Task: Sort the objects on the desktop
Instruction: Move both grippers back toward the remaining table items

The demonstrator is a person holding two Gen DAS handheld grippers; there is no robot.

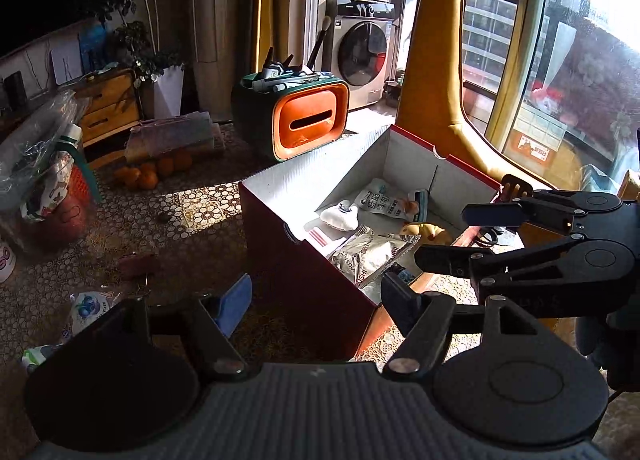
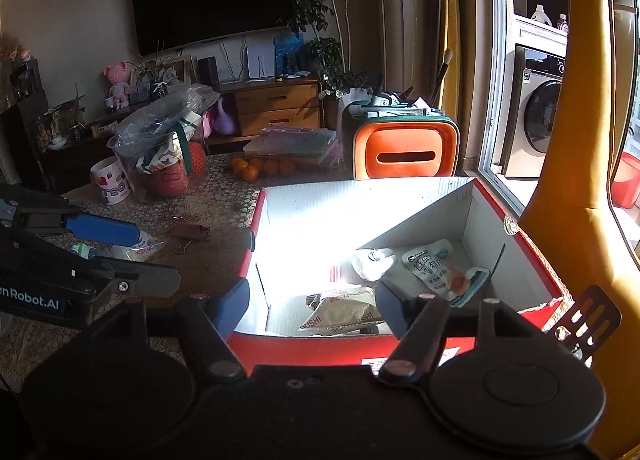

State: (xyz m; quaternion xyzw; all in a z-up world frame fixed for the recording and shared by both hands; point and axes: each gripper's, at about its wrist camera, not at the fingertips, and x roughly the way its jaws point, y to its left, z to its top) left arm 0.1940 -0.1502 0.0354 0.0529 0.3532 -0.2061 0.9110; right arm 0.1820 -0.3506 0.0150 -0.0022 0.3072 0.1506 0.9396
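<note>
Sorting step: both tongs are hanging empty near the box, so this is looking like the gap between one drop and the next pick.
Left tongs [image 1: 316, 302]: standing wide apart, holding nothing, hovering over the near corner of the box and the tabletop beside it.
Right tongs [image 2: 310, 306]: also spread wide and empty, poised just over the near wall of the box.
Box [image 2: 532, 256]: red outside, white inside, sitting open on the tabletop and already taking in a silver snack bag [image 2: 344, 310], a white pouch with printed characters [image 2: 434, 268] and a small white soft thing [image 2: 372, 262].
Things still waiting: a blue-and-white packet [image 1: 90, 306] and a dark red binder clip [image 2: 191, 229] are lying on the tabletop [image 1: 132, 220] to the left of the box, apart from it.
Further out: oranges [image 2: 264, 169], an orange-fronted holder of pens [image 2: 406, 156] and a plastic-wrapped basket [image 2: 160, 140] are sitting toward the far edge.
Next move, as a judgement: the left tongs are nearest the packet and clip, so they would be swinging left and down, straddling one of them flat on the tabletop before closing; the clip is looking small and low, needing a careful approach.
</note>
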